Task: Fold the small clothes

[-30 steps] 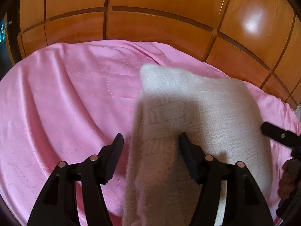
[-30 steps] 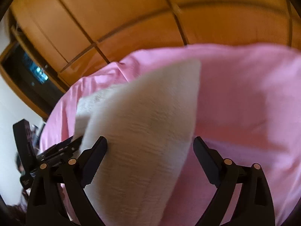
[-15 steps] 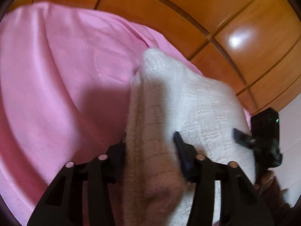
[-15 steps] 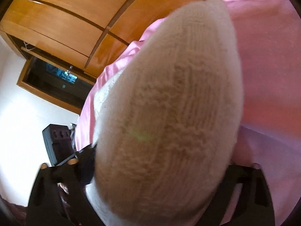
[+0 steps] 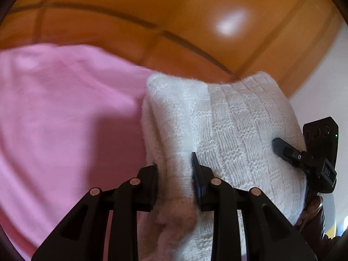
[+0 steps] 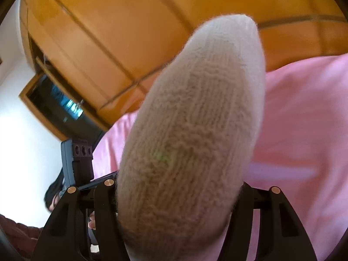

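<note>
Soft, light white knit garment (image 5: pixel 235 134) bunches thickly; left gripper (image 5: pixel 175 174) and right gripper (image 6: pixel 176 198) fingers each pinch a folded edge.

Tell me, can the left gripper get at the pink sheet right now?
Probably not. The left gripper is shut on the white knit garment, which is lifted and fills its jaws. The pink sheet lies open alongside, so releasing the garment would free it.
</note>
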